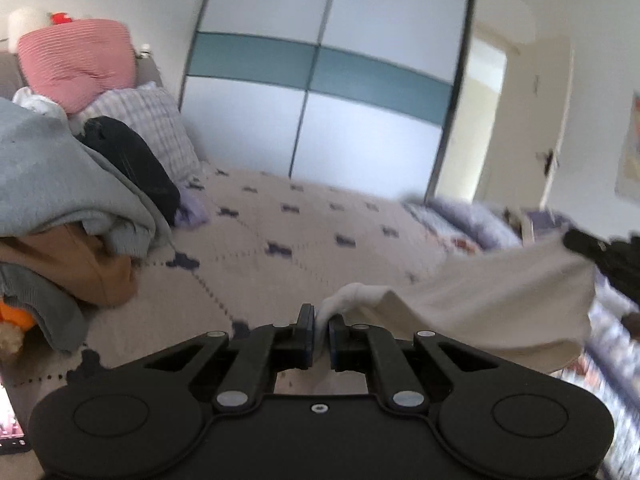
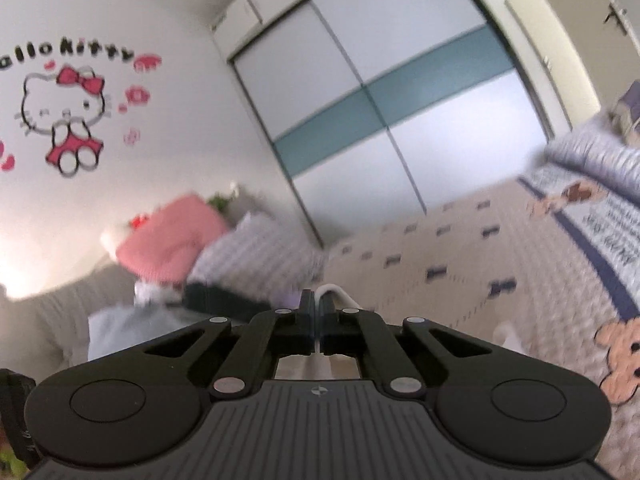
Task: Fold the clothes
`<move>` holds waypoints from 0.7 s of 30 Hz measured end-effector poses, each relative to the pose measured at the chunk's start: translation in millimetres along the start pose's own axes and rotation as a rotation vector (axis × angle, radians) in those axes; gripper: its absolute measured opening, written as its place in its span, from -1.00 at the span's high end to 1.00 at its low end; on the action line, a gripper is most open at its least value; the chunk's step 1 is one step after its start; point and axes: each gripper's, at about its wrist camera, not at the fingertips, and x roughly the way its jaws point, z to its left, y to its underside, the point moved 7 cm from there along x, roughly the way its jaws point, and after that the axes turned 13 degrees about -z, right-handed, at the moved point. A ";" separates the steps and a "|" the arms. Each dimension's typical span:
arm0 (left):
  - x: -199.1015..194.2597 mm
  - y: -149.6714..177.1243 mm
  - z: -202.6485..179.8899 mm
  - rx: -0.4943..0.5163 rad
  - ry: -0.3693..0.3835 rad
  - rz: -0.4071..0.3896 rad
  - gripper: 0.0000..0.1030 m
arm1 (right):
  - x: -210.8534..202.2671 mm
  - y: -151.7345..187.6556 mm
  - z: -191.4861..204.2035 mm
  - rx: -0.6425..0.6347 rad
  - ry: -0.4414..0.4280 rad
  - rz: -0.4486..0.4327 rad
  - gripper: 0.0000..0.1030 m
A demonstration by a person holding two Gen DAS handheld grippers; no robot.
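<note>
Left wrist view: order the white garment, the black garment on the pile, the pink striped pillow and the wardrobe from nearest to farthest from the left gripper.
1. White garment: pinched in the left gripper, stretching right.
2. Black garment: on the clothes pile, left.
3. Pink striped pillow: far left, behind the pile.
4. Wardrobe: beyond the bed, centre.

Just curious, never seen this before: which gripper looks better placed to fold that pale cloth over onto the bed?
Probably the right gripper: it pinches the pale cloth's far raised corner, while the left gripper can anchor its near edge.
</note>
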 end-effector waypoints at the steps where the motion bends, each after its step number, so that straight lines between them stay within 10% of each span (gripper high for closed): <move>1: 1.1 -4.8 -0.8 -0.002 -0.001 -0.013 0.91 | -2.3 -3.6 1.2 -0.013 0.005 -0.018 0.96; 12: 11.1 -29.4 -7.6 -0.025 0.039 -0.068 0.92 | -56.2 -46.0 21.0 -0.173 0.113 -0.188 0.96; 21: 27.8 -11.1 -50.6 -0.024 0.247 0.031 0.88 | -99.9 -72.6 34.8 -0.255 0.223 -0.279 0.96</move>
